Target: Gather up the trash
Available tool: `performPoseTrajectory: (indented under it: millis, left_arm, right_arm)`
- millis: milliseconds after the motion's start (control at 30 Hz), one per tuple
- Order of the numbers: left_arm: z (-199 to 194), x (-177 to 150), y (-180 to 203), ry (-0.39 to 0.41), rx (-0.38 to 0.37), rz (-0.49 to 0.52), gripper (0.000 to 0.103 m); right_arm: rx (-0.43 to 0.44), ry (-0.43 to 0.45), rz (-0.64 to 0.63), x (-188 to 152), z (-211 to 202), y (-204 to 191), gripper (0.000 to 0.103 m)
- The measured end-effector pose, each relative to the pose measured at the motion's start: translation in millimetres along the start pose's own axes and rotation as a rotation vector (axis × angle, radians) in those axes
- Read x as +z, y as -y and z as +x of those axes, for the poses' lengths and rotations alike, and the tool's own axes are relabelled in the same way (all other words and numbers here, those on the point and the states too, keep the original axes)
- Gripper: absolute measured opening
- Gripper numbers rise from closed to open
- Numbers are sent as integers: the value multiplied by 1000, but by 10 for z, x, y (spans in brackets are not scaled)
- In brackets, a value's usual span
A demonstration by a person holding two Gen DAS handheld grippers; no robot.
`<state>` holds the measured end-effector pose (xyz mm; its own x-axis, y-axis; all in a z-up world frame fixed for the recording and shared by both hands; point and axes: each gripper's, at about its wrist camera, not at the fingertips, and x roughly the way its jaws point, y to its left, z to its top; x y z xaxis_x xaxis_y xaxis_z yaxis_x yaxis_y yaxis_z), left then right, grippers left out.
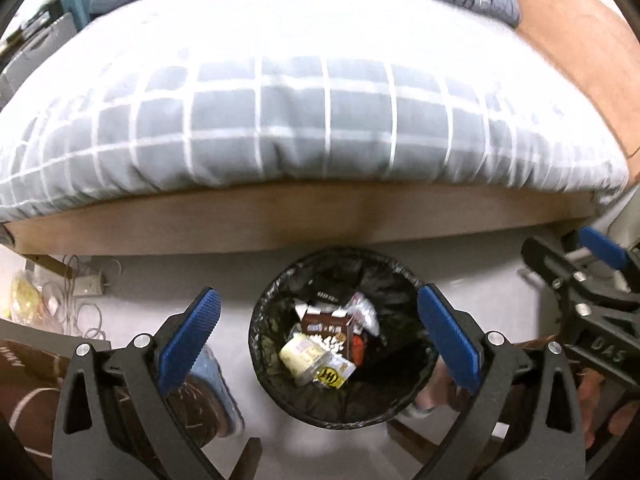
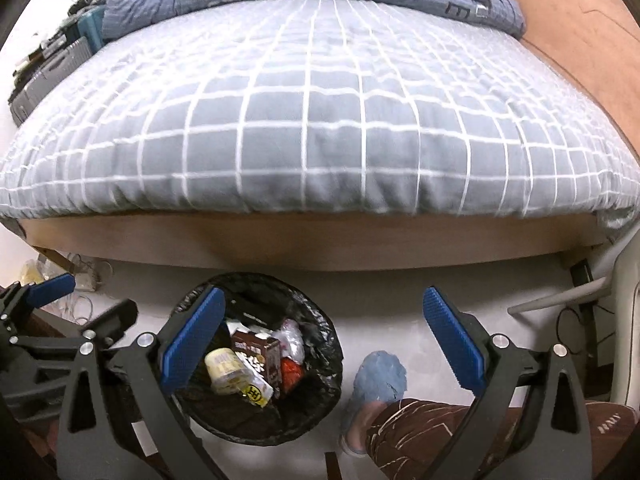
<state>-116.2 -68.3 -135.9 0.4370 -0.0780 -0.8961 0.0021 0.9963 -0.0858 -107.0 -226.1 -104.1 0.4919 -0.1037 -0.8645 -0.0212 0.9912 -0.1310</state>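
Left gripper [image 1: 320,334] and right gripper [image 2: 324,340] both wide, empty over the trash bin [image 1: 416,400]; we'd pinch its light, crushable chocolate carton [image 1: 326,328] across flat faces.

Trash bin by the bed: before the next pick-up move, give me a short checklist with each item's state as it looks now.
1. Left gripper empty, jaws wide apart: ok.
2. Right gripper empty, jaws open: ok.
3. Trash bin upright on the floor, black liner in place: ok.
4. Dropped trash sits inside the bin: brown carton and yellow wrapper lie within the rim: ok.
5. Room left in the bin for more: ok, contents sit well below the rim.
6. More trash left on the bed or floor: cannot tell; none shows on the checked cover, but the views are blurred and partial.
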Motion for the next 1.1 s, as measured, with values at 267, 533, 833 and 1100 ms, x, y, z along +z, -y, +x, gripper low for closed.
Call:
performPoseTrajectory:
  millis: [267, 533, 833, 1100]
  left_arm:
    - [-708, 116, -106, 119, 22, 0, 97]
    - [-1272, 27, -119, 201, 15, 4, 97]
    - [-1602, -150, -108, 232, -3, 13, 97]
    - [-1639, -208, -111, 235, -24, 1, 97]
  right_arm:
    - [-12, 105, -7, 199, -632, -37, 95]
    - [-1, 169, -9, 181, -1191, -95, 95]
    - [-1, 195, 12, 42, -1522, -61, 95]
    - [0, 183, 33, -34, -1537, -26, 95]
